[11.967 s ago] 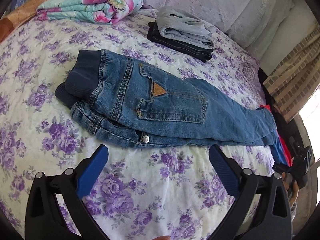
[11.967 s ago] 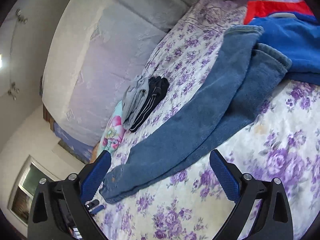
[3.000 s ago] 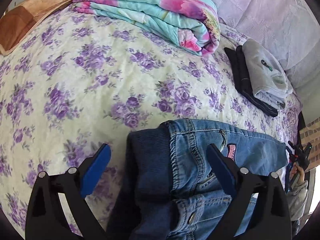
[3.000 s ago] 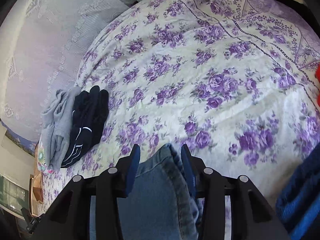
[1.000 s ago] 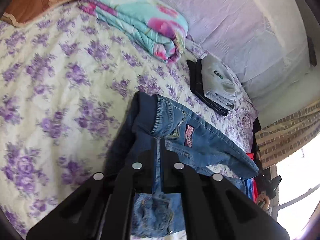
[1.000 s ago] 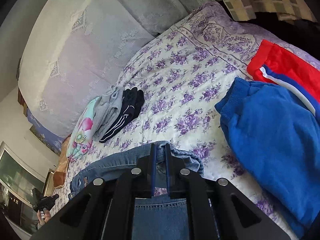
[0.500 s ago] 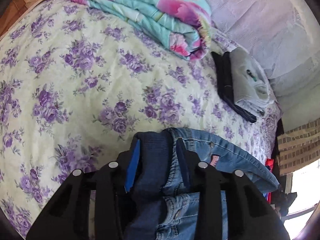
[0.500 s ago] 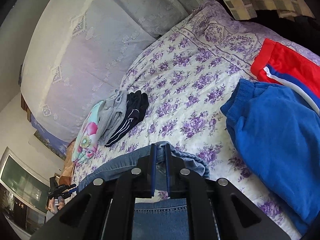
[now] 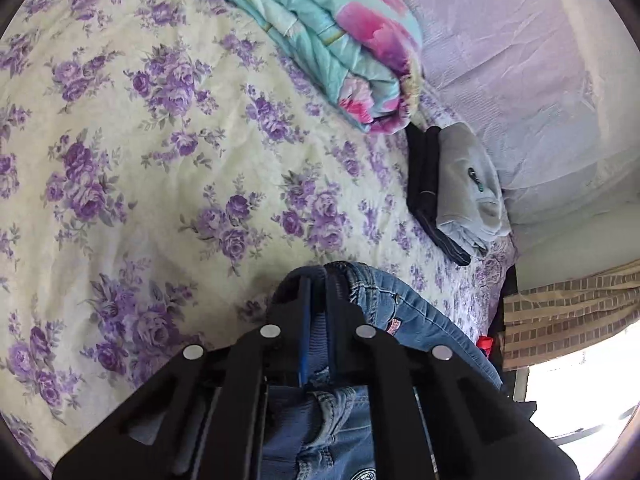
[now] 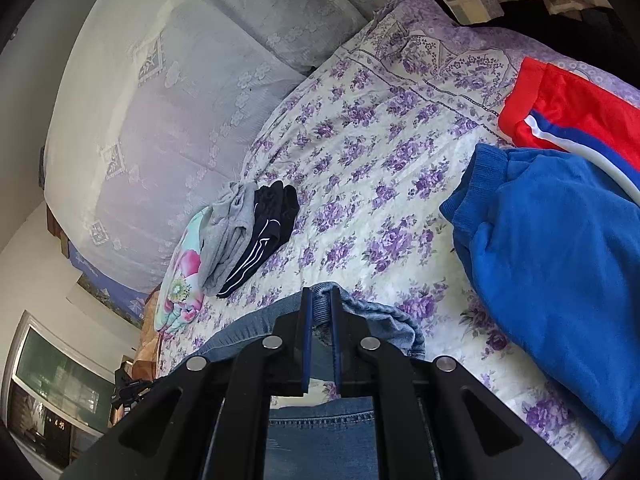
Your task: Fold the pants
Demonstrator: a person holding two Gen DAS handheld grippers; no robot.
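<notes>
The blue jeans (image 9: 404,312) lie on the floral bedspread (image 9: 168,168). My left gripper (image 9: 316,284) is shut on their dark ribbed waistband (image 9: 292,280) and holds it off the bed. In the right wrist view my right gripper (image 10: 320,300) is shut on the hem end of the jeans (image 10: 376,316), and denim hangs below the jaws. The stretch of the jeans between the two grippers is mostly hidden behind the gripper bodies.
A folded turquoise floral quilt (image 9: 320,32) lies at the head of the bed. Folded grey and black pants (image 9: 452,196) sit beside it, also in the right wrist view (image 10: 248,232). Blue pants (image 10: 560,272) and a red garment (image 10: 568,112) lie to the right.
My left gripper, partly open around the waistband half a second ago, has closed on it and moved closer to the quilt. My right gripper stays shut on the hem.
</notes>
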